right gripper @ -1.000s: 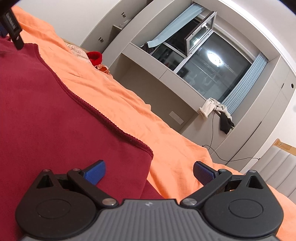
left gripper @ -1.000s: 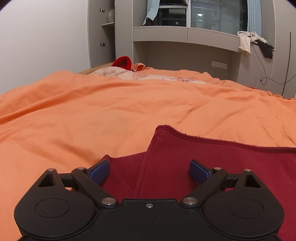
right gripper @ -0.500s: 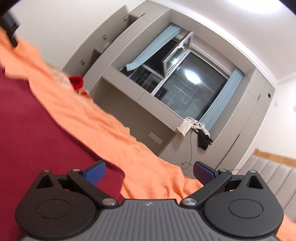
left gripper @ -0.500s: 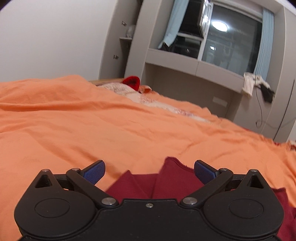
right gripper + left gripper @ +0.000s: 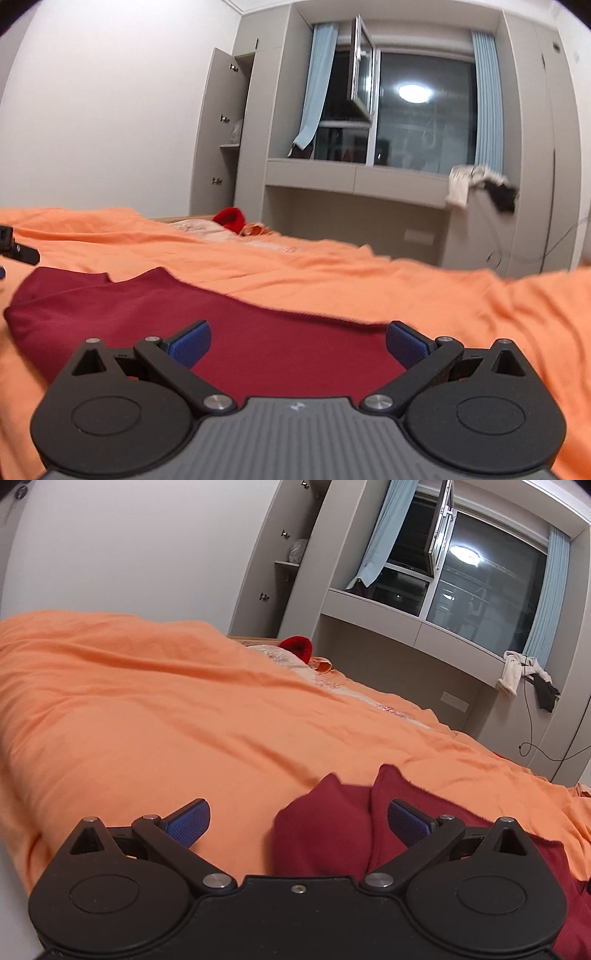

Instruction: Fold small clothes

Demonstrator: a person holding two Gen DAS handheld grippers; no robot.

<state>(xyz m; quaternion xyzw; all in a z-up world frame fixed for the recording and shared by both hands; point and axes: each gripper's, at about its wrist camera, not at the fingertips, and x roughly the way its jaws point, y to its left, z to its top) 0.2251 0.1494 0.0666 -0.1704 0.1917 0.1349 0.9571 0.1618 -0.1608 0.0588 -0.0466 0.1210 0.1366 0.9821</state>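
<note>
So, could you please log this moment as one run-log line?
left gripper: open, empty | right gripper: open, empty | dark red garment: flat on orange bedspread

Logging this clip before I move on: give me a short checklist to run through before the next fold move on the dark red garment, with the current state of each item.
1. Left gripper open and empty: ok, blue fingers spread, nothing between them.
2. Right gripper open and empty: ok.
3. Dark red knit garment lies flat on the orange bed cover: ok in the right wrist view.
4. Garment edge near the left gripper smooth: not ok, two bunched corners stand up.
5. Fold complete: cannot tell, the near part is hidden by the grippers.
6. Images sharp enough to judge hems: not ok, motion blur.
</note>
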